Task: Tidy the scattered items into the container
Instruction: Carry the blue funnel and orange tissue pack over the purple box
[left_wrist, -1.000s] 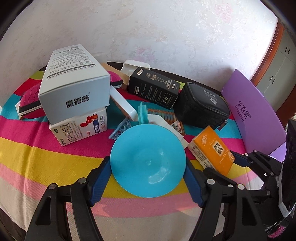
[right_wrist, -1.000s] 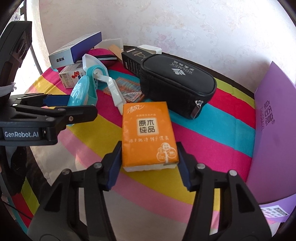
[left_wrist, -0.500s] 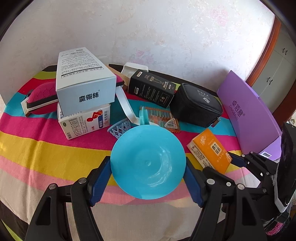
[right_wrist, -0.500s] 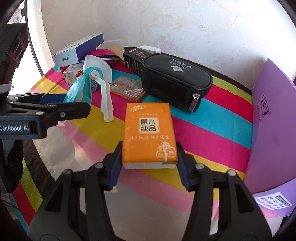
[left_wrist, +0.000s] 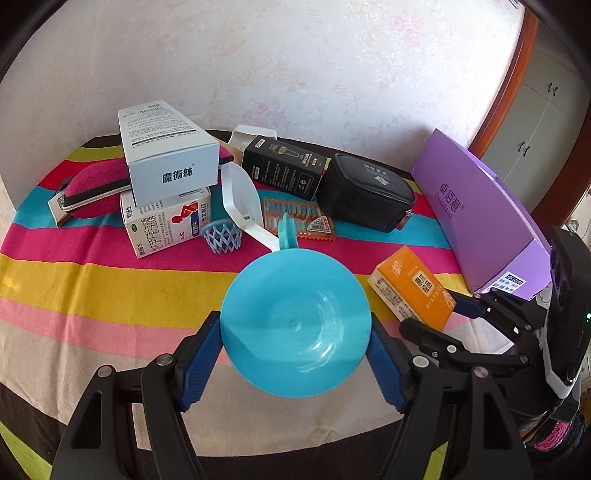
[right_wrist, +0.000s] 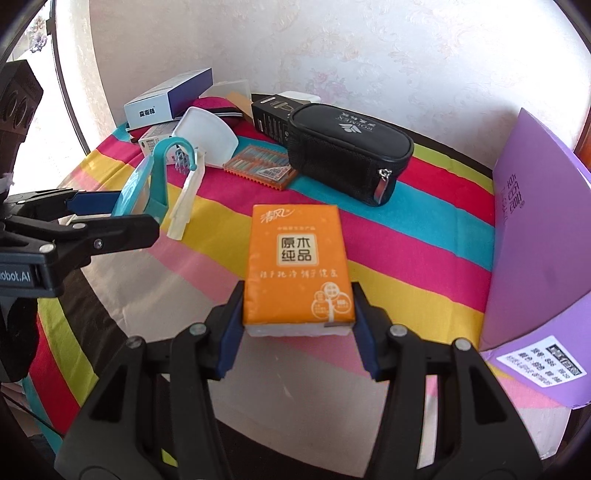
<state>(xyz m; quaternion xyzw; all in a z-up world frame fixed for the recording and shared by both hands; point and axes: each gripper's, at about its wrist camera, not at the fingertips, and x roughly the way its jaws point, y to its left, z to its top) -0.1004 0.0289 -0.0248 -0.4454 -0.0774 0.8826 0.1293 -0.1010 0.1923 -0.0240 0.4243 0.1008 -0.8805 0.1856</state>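
A round table under a striped cloth (left_wrist: 92, 273) stands against a pale patterned wall, and the purple box (left_wrist: 476, 210) near its right edge is the landmark for everything else. That box lies tilted with its lid up, and its inside cannot be seen from either camera. Just left of the purple box sits a zipped black pouch (left_wrist: 364, 197), with a black carton (left_wrist: 284, 166) behind it and a flat orange packet of small sticks (left_wrist: 299, 218) in front. Further left of the purple box a pale blue carton (left_wrist: 166, 155) is stacked on a white carton with red print (left_wrist: 166, 221), beside a dark pink case (left_wrist: 92, 184), a white scoop (left_wrist: 240, 199) and a small blue net basket (left_wrist: 221, 236). Your left gripper (left_wrist: 295, 336) points steeply down at the near edge of the table, well left of the purple box, its blue pads pressed on either side of a turquoise dish (left_wrist: 295, 328), which hangs above the cloth. Your right gripper (right_wrist: 297, 314) sits just beside the purple box, also angled steeply down, pinching an orange tissue pack (right_wrist: 297, 258) by its near end, lifted clear of the cloth.
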